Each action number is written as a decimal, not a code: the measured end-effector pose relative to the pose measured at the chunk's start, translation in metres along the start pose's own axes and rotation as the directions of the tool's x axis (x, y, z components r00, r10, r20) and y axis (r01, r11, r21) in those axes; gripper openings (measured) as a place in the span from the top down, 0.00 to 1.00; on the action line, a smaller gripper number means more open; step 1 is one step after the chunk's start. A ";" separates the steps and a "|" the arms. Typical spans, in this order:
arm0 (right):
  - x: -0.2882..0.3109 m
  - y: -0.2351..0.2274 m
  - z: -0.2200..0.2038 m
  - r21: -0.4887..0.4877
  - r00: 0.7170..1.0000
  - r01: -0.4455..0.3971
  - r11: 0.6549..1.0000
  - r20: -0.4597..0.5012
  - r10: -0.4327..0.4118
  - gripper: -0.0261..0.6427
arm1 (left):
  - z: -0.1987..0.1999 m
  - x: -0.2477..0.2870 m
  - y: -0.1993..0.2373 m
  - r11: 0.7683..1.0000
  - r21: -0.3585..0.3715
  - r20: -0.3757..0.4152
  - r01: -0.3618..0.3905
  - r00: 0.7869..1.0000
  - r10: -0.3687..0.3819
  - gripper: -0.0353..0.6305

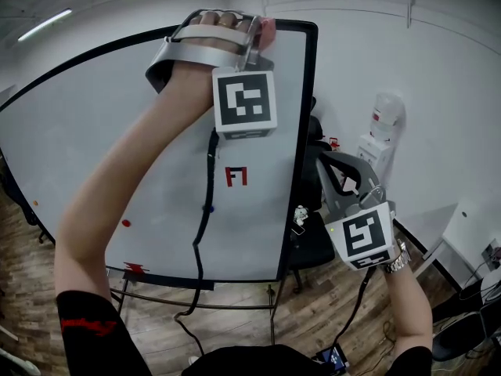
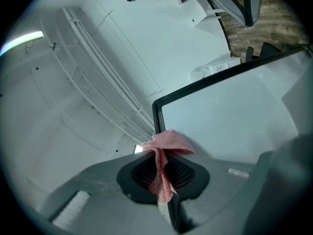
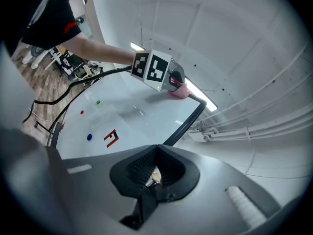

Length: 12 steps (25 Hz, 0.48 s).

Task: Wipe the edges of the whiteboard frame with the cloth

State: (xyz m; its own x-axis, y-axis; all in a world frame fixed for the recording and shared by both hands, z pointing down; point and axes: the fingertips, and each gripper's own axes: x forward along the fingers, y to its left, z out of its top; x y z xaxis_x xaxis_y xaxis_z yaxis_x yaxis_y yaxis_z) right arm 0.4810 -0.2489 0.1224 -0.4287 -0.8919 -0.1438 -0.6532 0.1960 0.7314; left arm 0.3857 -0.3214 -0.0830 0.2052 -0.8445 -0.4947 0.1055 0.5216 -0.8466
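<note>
Jaws on your left gripper [image 2: 164, 182] were clenched on the cloth [image 2: 168, 145]. The ones on your right gripper [image 3: 152, 174] were pinched together with nothing of the task in them.

Biggest thing first: the whiteboard [image 1: 149, 139] filled most of the head view, with your left arm stretched up across it. Its black frame [image 1: 308, 131] had two edges meeting right where you'd reached, the top one running off to your left and the right one dropping straight down toward your right gripper, which hung low just off that side, apart from the board.

So the cloth was up at the top right corner, a pink bunch sticking out past the jaw tips onto the board just inside the frame. I couldn't tell if it was really pressing on the frame. My guess: whichever edge you picked, the long run started from that corner, and your left hand was the one on it.
</note>
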 end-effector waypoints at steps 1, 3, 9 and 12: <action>-0.001 0.000 0.000 0.000 1.000 0.002 1.000 -0.002 -0.002 0.96 | 0.002 0.000 0.000 1.000 -0.002 0.006 -0.002 1.000 0.002 0.91; -0.002 0.001 0.000 -0.002 1.000 0.006 1.000 -0.007 -0.006 0.96 | 0.002 0.000 -0.001 1.000 0.011 0.001 0.003 1.000 -0.003 0.91; -0.003 -0.001 -0.003 -0.001 1.000 0.019 1.000 -0.023 -0.019 0.96 | 0.020 0.001 -0.002 0.999 -0.053 0.075 0.005 0.997 -0.001 0.91; -0.005 0.001 -0.004 0.000 0.999 0.021 1.000 -0.029 -0.021 0.96 | 0.025 0.000 -0.003 0.998 -0.066 0.089 0.011 0.996 -0.005 0.91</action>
State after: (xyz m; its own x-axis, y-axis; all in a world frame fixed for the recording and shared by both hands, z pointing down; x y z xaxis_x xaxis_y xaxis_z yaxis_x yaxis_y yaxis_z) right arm 0.4852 -0.2459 0.1262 -0.3965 -0.9073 -0.1402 -0.6623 0.1769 0.7281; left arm 0.4097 -0.3203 -0.0756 0.2909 -0.8327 -0.4712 0.0434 0.5035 -0.8629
